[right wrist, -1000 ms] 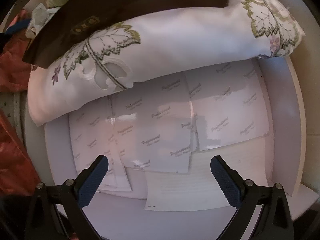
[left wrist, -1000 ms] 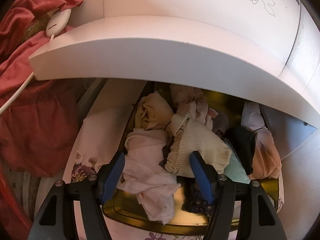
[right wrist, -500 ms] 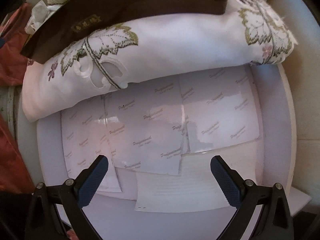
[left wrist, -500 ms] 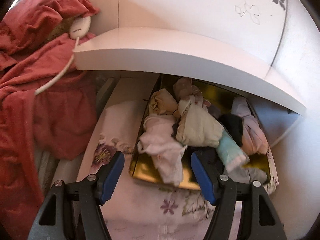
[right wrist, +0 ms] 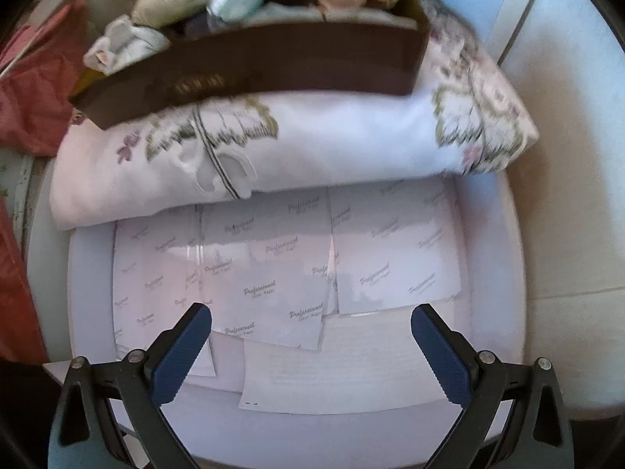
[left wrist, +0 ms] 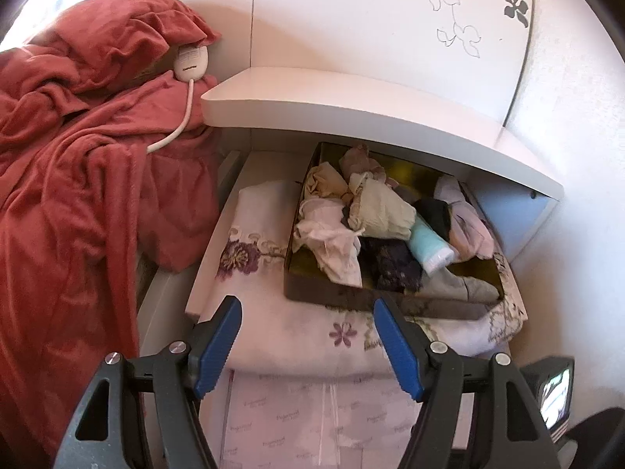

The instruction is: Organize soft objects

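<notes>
I see soft items heaped in a dark box (left wrist: 340, 297) w/ gold lining: white crumpled cloth (left wrist: 332, 242) front-left, cream knit roll (left wrist: 384, 211) mid, mint roll (left wrist: 429, 248), dark lacy piece (left wrist: 392, 264), pink bits (left wrist: 468, 230) right. Box sits on folded floral-embroidered cloth (left wrist: 273, 312).

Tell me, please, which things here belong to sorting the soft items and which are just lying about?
Part of the job: box of rolled garments; folded embroidered cloth under it; both open grippers, left, right.

Lying about: red blanket; white corded controller; printed paper sheets; white shelf.
</notes>
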